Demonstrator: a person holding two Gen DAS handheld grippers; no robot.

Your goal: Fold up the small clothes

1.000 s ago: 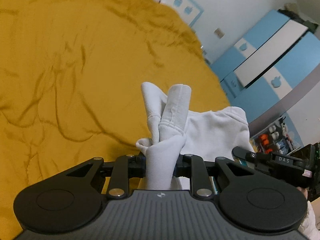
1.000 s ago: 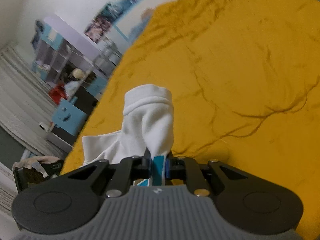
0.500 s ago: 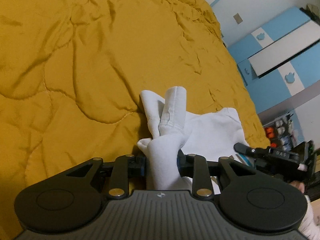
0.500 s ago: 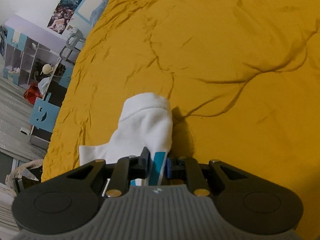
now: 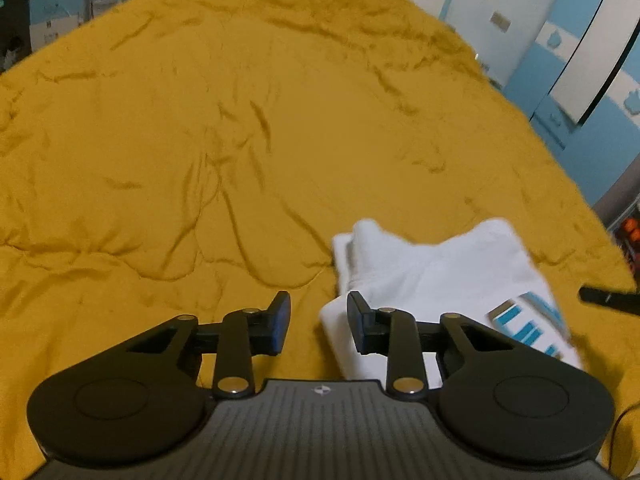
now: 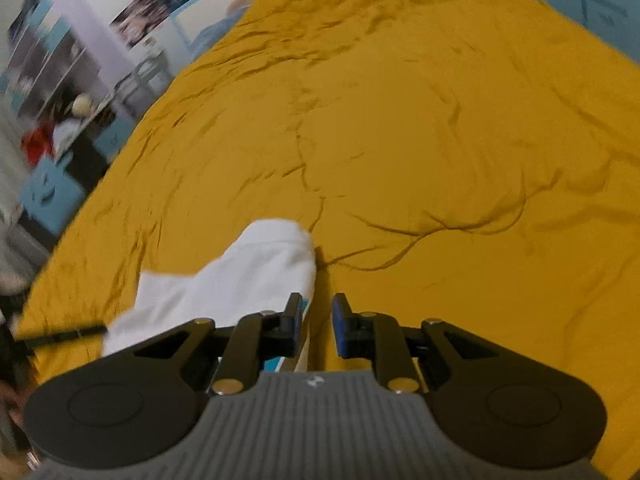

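Note:
A small white garment (image 5: 432, 272) with blue printed stripes (image 5: 524, 324) lies folded flat on the yellow bedspread (image 5: 200, 160). My left gripper (image 5: 318, 304) is open just above the garment's left edge, with nothing between its fingers and only bedspread showing in the gap. In the right wrist view the same garment (image 6: 248, 280) lies to the left. My right gripper (image 6: 318, 302) is open by a narrow gap at the garment's right edge; its left finger (image 6: 294, 320) overlaps the cloth, and no pad presses on it. Both views are motion-blurred.
The yellow bedspread (image 6: 440, 160) stretches far ahead of both grippers, wrinkled and bare. A blue and white wardrobe (image 5: 580, 60) stands past the bed's right edge. Shelves and clutter (image 6: 52, 80) stand beyond its left edge. The other gripper's black tip (image 5: 608, 300) shows at the far right.
Both grippers have let go of the white garment, which was bunched between their fingers before. It now lies flat on the bedspread, and both grippers have drawn back from it.

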